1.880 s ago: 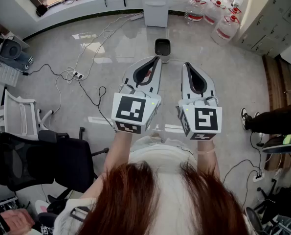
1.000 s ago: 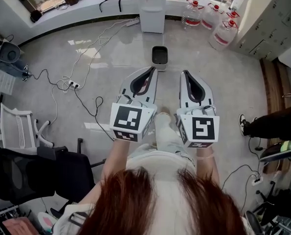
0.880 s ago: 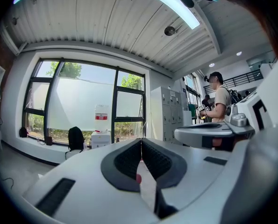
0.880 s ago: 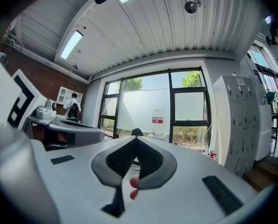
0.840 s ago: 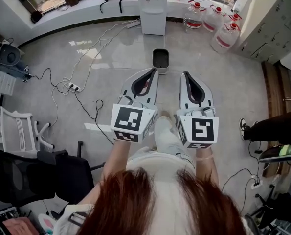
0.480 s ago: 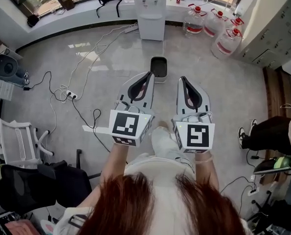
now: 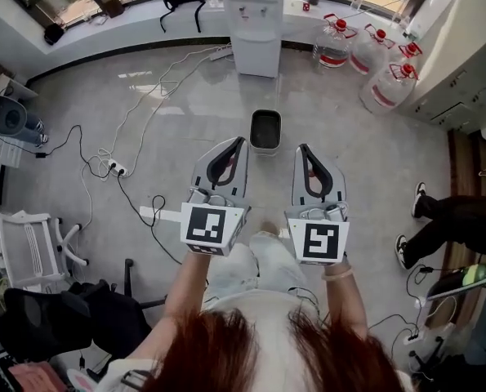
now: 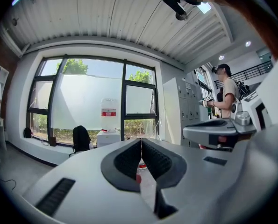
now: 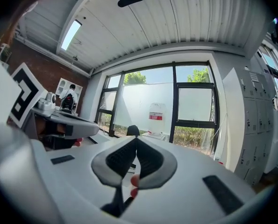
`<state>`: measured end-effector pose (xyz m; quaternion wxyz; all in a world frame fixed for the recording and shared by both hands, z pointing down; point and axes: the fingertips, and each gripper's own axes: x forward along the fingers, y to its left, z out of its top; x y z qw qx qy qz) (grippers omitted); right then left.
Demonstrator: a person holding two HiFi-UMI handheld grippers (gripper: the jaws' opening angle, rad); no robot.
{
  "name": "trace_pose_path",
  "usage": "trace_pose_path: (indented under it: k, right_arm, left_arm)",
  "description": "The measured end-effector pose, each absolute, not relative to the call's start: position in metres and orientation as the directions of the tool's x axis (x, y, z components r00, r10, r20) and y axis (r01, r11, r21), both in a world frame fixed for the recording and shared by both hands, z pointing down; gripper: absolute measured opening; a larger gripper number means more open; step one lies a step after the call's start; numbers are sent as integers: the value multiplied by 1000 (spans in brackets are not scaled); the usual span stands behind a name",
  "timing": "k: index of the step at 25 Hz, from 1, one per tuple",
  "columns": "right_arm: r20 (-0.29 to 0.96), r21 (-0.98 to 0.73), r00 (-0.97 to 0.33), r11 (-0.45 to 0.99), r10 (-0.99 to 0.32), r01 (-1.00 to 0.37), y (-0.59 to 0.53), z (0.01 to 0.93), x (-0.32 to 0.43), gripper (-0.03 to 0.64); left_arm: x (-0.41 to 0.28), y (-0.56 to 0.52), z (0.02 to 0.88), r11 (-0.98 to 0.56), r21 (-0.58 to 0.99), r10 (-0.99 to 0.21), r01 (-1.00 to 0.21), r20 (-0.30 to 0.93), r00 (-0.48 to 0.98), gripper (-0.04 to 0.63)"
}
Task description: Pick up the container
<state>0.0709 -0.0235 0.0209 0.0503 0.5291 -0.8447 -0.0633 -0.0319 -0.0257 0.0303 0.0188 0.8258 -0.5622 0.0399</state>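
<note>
The container (image 7: pixel 265 131) is a small dark open bin with a pale rim, standing on the grey floor in front of a white water dispenser (image 7: pixel 255 15). In the head view my left gripper (image 7: pixel 242 140) and right gripper (image 7: pixel 301 146) are held side by side at waist height, well above the floor. Their tips frame the bin's near edge in the picture. Both are shut with nothing between the jaws. In the left gripper view the left gripper (image 8: pixel 140 142) points level at the window. The right gripper (image 9: pixel 136 139) does the same. Neither gripper view shows the bin.
Large water jugs (image 7: pixel 387 84) stand at the back right by grey lockers. Cables and a power strip (image 7: pixel 112 167) trail over the floor at left, near a white chair (image 7: pixel 20 250). A seated person's legs (image 7: pixel 448 219) reach in from the right. Another person (image 8: pixel 226 91) stands by the lockers.
The head view has shifted forward, so the dispenser and window sill show more fully. The bin sits lower in the picture, between the gripper tips. Both grippers stay shut and side by side.
</note>
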Motion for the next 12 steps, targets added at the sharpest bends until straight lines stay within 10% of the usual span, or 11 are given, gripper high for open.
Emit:
trace_pose_path:
  k: [12]
  right_arm:
    - [118,198,-436,451,-892,-870,-102,116,35,23]
  left_arm:
    - [-54,-100,122,-382,22,-913,-924,147,381,15]
